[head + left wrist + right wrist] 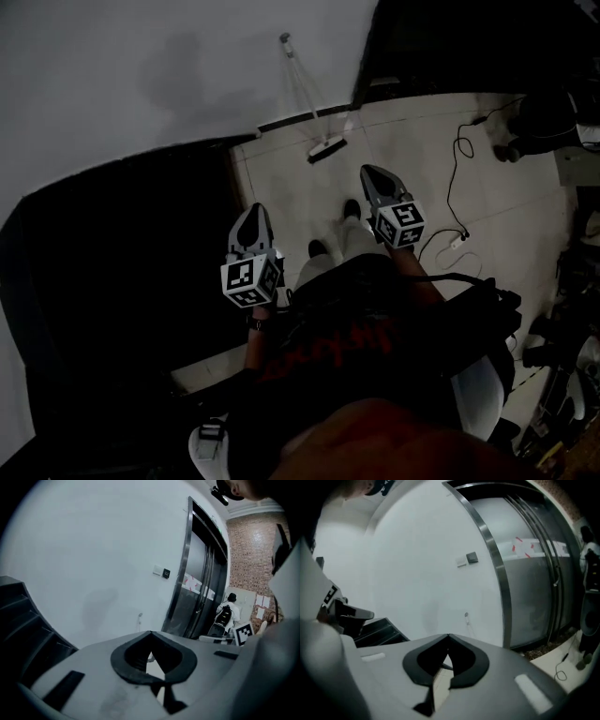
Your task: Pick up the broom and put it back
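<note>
The broom [325,146] leans against the white wall, its head on the pale floor and its thin handle slanting up to the left. Its handle top also shows small in the left gripper view as the broom [139,616], and in the right gripper view as the broom [466,616]. My left gripper [251,216] and right gripper [371,174] are held out toward it, both well short of it. The left gripper [149,633] has its jaws together with nothing between them. The right gripper [448,635] is likewise shut and empty.
A dark staircase [122,281] fills the left side. A steel lift door [199,597] stands right of the broom. A black cable [457,155] and a socket strip [457,241] lie on the floor at right. A person with a backpack [226,613] stands far off.
</note>
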Available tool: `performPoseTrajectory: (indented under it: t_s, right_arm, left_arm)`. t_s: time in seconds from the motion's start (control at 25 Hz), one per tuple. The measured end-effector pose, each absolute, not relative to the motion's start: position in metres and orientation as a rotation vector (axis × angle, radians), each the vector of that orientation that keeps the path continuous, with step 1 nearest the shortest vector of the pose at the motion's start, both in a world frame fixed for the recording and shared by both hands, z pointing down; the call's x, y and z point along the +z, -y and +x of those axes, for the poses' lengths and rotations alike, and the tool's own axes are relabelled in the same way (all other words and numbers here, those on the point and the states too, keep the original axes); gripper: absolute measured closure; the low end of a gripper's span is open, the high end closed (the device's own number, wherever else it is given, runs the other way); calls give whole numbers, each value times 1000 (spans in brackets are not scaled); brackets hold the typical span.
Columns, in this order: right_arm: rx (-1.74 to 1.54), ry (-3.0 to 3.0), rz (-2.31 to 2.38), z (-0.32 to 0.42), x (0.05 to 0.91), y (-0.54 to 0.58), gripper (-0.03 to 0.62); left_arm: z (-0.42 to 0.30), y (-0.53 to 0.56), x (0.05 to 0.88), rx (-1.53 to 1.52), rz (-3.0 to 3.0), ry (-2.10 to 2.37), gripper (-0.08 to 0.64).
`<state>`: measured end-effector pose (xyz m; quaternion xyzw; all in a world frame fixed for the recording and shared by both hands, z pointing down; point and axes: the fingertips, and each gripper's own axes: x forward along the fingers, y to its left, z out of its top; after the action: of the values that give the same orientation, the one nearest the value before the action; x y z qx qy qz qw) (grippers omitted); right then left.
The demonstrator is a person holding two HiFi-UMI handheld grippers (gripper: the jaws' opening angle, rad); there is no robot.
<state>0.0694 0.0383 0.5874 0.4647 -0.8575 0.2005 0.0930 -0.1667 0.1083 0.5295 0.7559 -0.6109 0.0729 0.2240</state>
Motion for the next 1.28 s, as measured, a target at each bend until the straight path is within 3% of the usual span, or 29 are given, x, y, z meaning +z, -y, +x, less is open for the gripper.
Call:
performPoseTrajectory:
  t_s: [0.2,0.52,1.28]
  right_arm:
    - [584,2625,1340,78,508,-66,592]
    - [490,2663,1351,91,487,-76,592]
    - [538,2770,1253,94,456,-97,592]
  left_arm:
    - [-129,-95,491,244,2145,1616,560]
    - [-64,-103,480,227,2273,1488,560]
    - [-57,-129,439,164,2209,1622,558]
